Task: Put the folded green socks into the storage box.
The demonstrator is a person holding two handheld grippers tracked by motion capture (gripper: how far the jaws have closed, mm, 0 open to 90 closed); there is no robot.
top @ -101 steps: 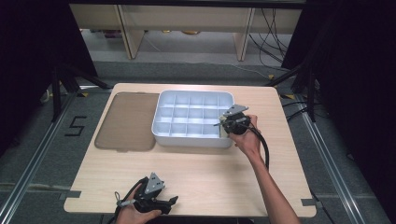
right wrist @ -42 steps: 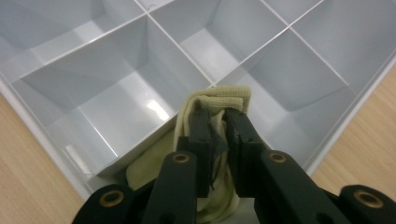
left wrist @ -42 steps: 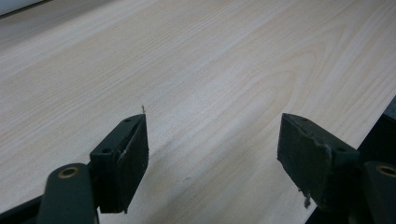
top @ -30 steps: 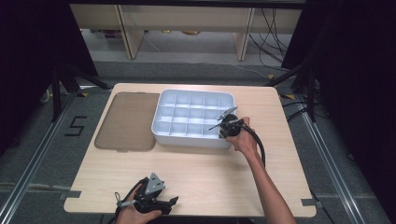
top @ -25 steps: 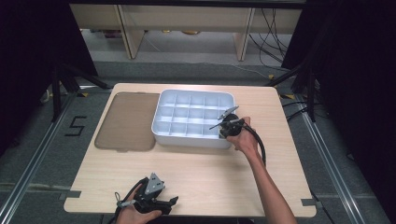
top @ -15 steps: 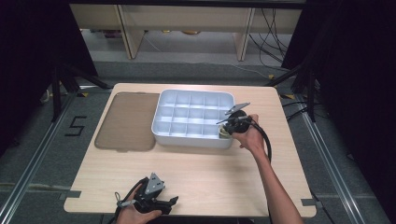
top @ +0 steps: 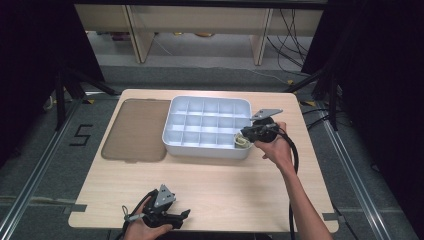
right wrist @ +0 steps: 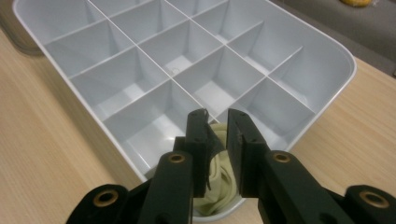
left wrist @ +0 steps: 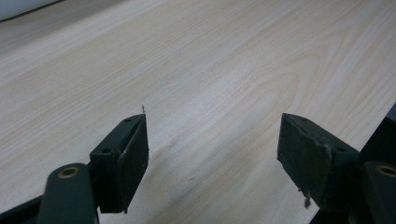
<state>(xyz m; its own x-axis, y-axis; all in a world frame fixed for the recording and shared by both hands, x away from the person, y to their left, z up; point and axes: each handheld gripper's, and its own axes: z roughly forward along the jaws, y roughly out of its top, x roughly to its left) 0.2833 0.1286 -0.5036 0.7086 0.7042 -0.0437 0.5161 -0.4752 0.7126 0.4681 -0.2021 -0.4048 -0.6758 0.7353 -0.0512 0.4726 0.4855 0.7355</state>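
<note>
A white divided tray (top: 200, 149) stands at the table's middle back. A cream-coloured coiled item (top: 243, 142) lies in its near right corner compartment. My right gripper (top: 246, 135) hovers just above that corner, pointing down into it. In the right gripper view its jaws (right wrist: 217, 114) stand a narrow gap apart and have just been opening. The cream item (right wrist: 219, 186) lies loose below them in the tray (right wrist: 345, 60), with no pad pressing on it. My left gripper (top: 182, 214) rests at the table's front edge. Its jaws (left wrist: 212, 135) are wide open over bare wood.
A flat brown lid (top: 135, 130) lies left of the tray, close against it. The tray's other compartments look empty. Light wood spreads between the tray and the front edge. Table legs and cables stand on the floor beyond the far edge.
My right gripper has lifted a little and drawn back to the right from the tray's corner compartment; the cream item stays in the compartment. The left gripper has kept still.
</note>
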